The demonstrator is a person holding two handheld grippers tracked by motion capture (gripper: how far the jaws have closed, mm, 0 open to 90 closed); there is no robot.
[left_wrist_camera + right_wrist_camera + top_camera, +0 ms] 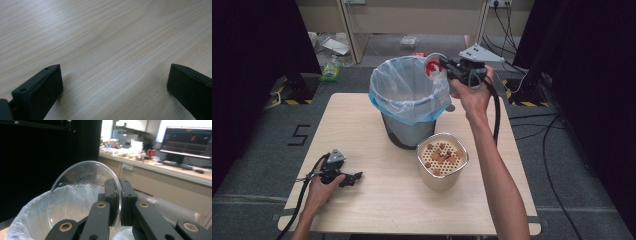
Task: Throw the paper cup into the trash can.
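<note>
Nearest to the person, the left gripper (343, 176) lies low on the wooden surface (377, 205), held by the left hand (319, 187). In the left gripper view its fingers (40, 92) stand wide apart with only bare wood between them, so they hold nothing.

A little farther, ahead of these fingers and to their right, stands a metal container (442, 161) with a perforated insert and some brown pieces on it. Behind it is the bin (408, 102), lined with a pale blue bag.

Farthest, the right gripper (447, 67) is raised above the far right part of the bin's rim. Its fingers (111, 195) are closed on the edge of a clear plastic lid (82, 195), one finger on each side of the thin wall. In the high view the lid (433, 65) shows red marks and is tilted, its hollow side turned toward the bin.

I judge the step in hand is to drop the lid into the bin. To do it well, the lid should be brought further over the bag's opening before the fingers part, because it now hangs near the rim and could fall outside.

The right forearm (497, 170) stretches long from the bottom edge, the wrist bent so the fingers point left, toward the bin.
</note>
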